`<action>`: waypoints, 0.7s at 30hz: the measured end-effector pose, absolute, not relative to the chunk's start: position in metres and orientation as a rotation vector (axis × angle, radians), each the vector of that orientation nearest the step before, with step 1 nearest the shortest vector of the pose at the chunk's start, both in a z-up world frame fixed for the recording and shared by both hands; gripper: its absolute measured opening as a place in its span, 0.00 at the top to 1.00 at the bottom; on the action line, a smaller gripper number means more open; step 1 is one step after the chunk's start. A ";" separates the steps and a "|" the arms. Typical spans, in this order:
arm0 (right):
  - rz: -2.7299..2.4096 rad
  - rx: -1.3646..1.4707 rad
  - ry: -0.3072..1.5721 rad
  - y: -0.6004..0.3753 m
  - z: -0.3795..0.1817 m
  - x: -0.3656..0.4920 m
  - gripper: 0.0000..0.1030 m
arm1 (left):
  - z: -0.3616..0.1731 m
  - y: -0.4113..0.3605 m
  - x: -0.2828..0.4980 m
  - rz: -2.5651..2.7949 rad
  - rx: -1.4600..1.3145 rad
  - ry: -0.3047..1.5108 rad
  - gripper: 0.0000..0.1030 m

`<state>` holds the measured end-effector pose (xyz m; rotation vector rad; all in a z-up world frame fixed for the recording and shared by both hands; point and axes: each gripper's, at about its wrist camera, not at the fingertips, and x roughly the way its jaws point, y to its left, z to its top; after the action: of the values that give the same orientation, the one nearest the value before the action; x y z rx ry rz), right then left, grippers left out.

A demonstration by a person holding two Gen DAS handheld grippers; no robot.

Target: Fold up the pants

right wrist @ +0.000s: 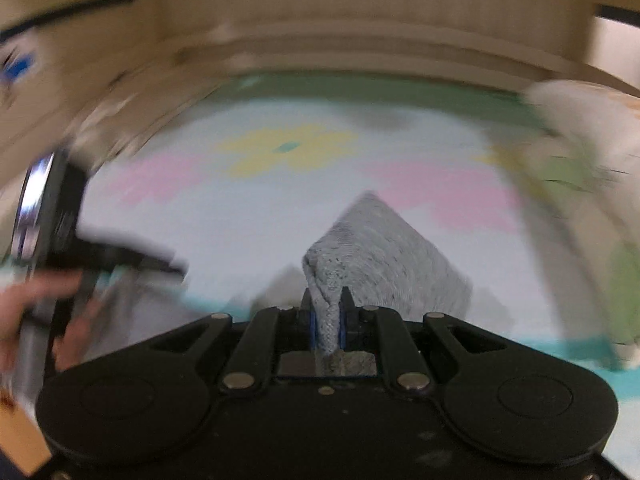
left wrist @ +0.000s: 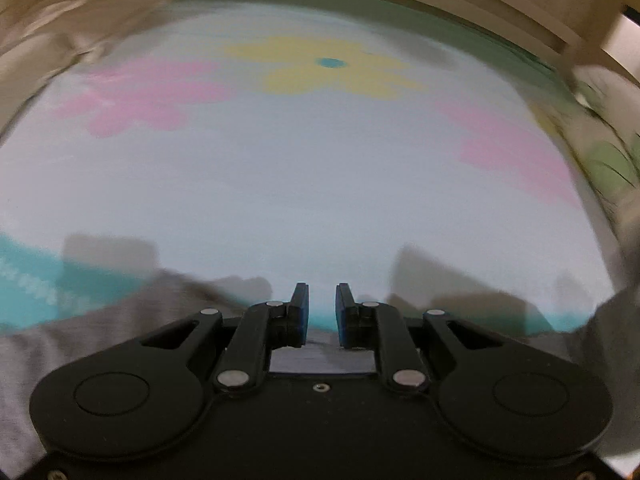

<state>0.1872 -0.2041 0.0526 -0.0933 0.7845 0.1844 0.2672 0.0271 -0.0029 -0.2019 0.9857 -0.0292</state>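
Over the pale flowered mat [left wrist: 304,184], the right gripper [right wrist: 327,320] clamps the heather-grey knit pants [right wrist: 384,256]; the left gripper [left wrist: 322,312] hangs parted, holding nothing.

The heather-grey knit pants [right wrist: 384,256] rise in a peaked fold at the centre of the right wrist frame, a bunched edge pinched between the right tongs [right wrist: 327,312]. In the left wrist frame, blurred grey cloth [left wrist: 100,332] fills the lower left.
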 end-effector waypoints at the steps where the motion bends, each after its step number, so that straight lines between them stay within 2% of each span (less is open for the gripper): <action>1: 0.213 -0.125 0.796 -0.184 0.042 0.183 0.89 | -0.002 0.041 0.266 -0.007 -0.214 0.987 0.78; 9: 0.322 -0.218 0.860 -0.075 -0.053 0.132 0.89 | -0.012 0.089 0.245 0.050 -0.208 1.013 0.78; 10: 0.322 -0.240 0.853 -0.070 -0.058 0.125 0.88 | -0.015 0.091 0.243 0.049 -0.204 1.020 0.78; 11: 0.328 -0.253 0.845 -0.067 -0.062 0.121 0.81 | -0.017 0.088 0.245 0.046 -0.201 1.028 0.78; 12: 0.348 -0.258 0.838 -0.068 -0.065 0.120 0.74 | -0.020 0.088 0.246 0.038 -0.200 1.034 0.78; 13: 0.370 -0.264 0.831 -0.069 -0.064 0.118 0.72 | -0.021 0.087 0.244 0.025 -0.200 1.040 0.78; 21: 0.473 -0.322 0.794 -0.087 -0.030 0.104 0.67 | -0.028 0.071 0.231 -0.130 -0.261 1.111 0.78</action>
<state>0.1042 -0.0867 -0.0301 -0.3221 0.7939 0.4734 0.2309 0.0706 -0.0280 -0.2611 1.1112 -0.1299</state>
